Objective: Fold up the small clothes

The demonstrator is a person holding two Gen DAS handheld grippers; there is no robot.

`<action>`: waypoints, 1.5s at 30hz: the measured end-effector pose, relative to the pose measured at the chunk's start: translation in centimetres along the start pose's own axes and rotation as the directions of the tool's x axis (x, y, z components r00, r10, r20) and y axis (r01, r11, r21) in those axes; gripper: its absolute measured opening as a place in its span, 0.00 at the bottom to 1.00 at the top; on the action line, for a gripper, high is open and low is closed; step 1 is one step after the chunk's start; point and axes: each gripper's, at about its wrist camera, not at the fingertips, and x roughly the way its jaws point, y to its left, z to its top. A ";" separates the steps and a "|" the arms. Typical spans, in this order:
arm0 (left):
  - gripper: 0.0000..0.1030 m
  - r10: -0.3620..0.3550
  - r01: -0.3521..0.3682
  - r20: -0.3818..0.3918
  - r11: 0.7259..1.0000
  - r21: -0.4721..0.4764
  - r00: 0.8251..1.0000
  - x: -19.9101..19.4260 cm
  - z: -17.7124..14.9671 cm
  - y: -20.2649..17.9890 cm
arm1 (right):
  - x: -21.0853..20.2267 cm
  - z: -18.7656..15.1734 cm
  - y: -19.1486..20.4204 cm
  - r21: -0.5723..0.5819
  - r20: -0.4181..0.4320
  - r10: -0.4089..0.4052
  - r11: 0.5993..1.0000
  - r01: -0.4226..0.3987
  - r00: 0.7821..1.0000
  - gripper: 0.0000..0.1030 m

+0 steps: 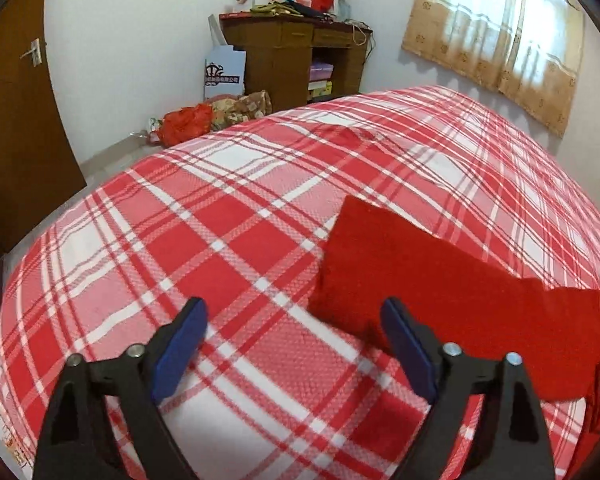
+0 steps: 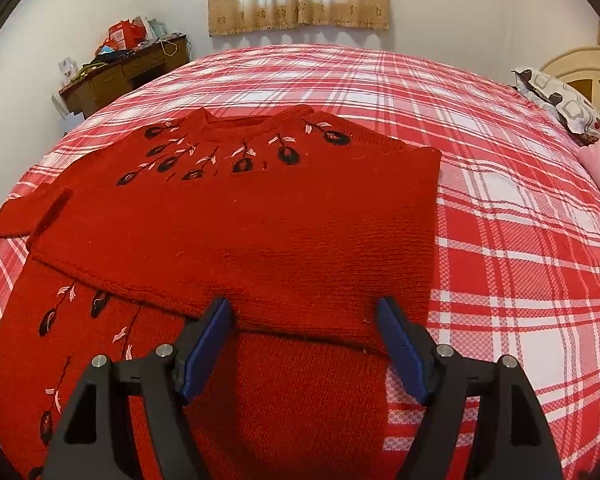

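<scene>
a red knitted sweater (image 2: 236, 216) lies spread on the plaid bed (image 2: 500, 240), nearer the bed's front edge than its far edge by the curtain, with one part already folded across the body so a straight fold edge runs over the lower panel. the embroidered neckline faces the far edge. the right tongs (image 2: 304, 340) hang over that fold edge with jaws wide apart and nothing pinched between them; they seem poised above the doubled layer, probably to pick it up for the next fold. the left tongs (image 1: 294, 344) are also open and empty, over bare plaid, with the sweater's sleeve (image 1: 440, 264) just beside the right-hand pad (image 1: 408, 356). that sleeve juts toward the bed's left side, so it likely needs tucking in before the garment can be halved.
</scene>
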 end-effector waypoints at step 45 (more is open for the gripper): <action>0.09 -0.360 0.357 0.015 0.929 0.095 0.933 -10.4 4.3 -11.2 | -10.2 -1.4 -1.1 0.027 0.210 0.011 0.999 -0.017 0.978 0.77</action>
